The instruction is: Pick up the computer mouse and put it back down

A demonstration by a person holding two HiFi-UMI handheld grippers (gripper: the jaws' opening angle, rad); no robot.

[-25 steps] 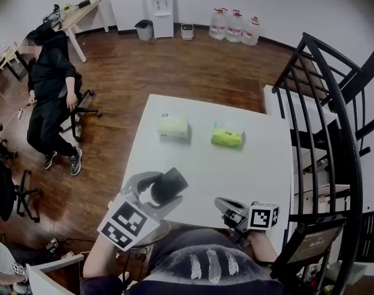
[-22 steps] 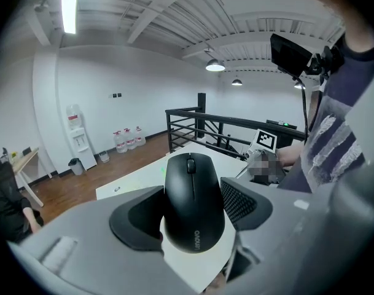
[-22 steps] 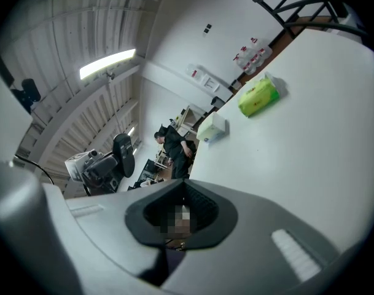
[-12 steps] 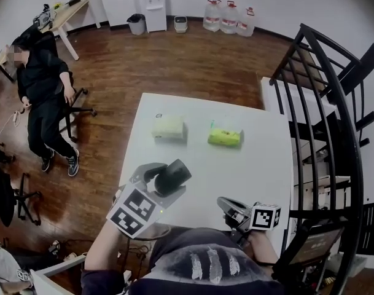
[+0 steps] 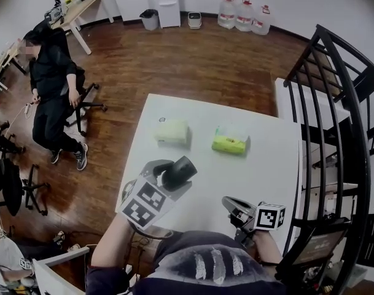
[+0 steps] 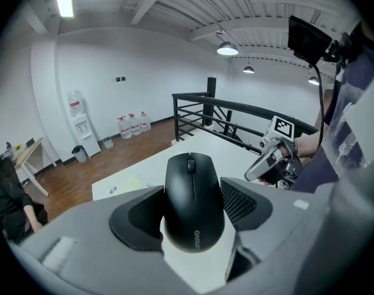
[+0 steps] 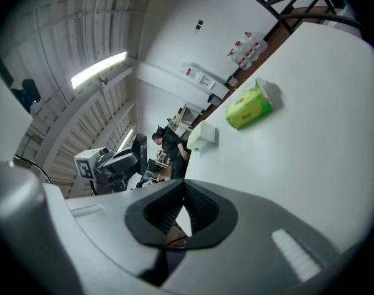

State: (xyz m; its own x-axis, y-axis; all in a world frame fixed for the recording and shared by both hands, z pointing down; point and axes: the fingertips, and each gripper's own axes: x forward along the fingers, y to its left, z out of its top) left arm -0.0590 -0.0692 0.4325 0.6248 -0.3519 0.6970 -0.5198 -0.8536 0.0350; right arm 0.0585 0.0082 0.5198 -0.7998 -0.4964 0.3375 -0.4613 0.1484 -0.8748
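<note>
A black computer mouse (image 5: 180, 171) is held over the near left part of the white table (image 5: 266, 165), with my left gripper (image 5: 173, 176) shut on its sides. In the left gripper view the mouse (image 6: 193, 198) fills the gap between the two dark pads of that gripper (image 6: 194, 211), its scroll wheel pointing away, and white table shows beneath it. My right gripper (image 5: 231, 205) hovers at the table's near edge with nothing in it. In the right gripper view its jaws (image 7: 183, 209) meet at the tips.
A pale yellow tissue pack (image 5: 172, 130) and a bright green one (image 5: 230, 142) lie at the table's far side. A black railing (image 5: 340, 134) runs along the right. A person in black (image 5: 51, 85) stands by office chairs on the wooden floor at left.
My left gripper has carried the mouse a little forward and lower over the table's near left part. The right gripper has shifted only slightly at the near edge.
</note>
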